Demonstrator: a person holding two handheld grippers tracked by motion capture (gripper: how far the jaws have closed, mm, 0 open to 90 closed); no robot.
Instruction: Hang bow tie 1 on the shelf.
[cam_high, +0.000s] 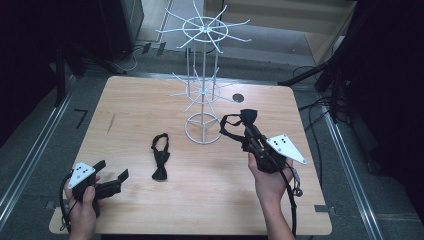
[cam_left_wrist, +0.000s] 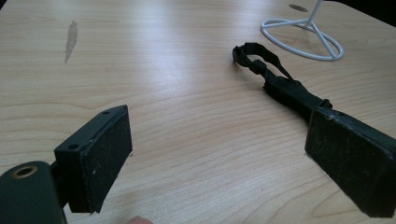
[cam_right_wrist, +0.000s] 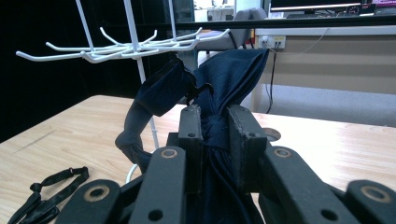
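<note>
**Bow tie held up beside the rack**

Dark navy fabric bow tie (cam_right_wrist: 224, 84) sits pinched at its knot in the right gripper (cam_high: 248, 136), raised near the white wire hook rack (cam_high: 202, 85). Its strap loop could snag or miss a hook if swung carelessly. Its bow runs crosswise, strap trailing left. The left gripper (cam_high: 112, 175) rests agape on the wooden surface (cam_high: 150, 100), near a second black bow tie (cam_high: 160, 157).

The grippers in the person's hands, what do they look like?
Both are black. The left gripper and the right gripper each carry a pale grey three-cornered plate with small dark dots on top. Their fingers are flat rectangular blocks faced with rough black pads, joined by arms with round screw holes. A black cable trails from each. The person's forearms are bare, with no sleeves in view.
</note>
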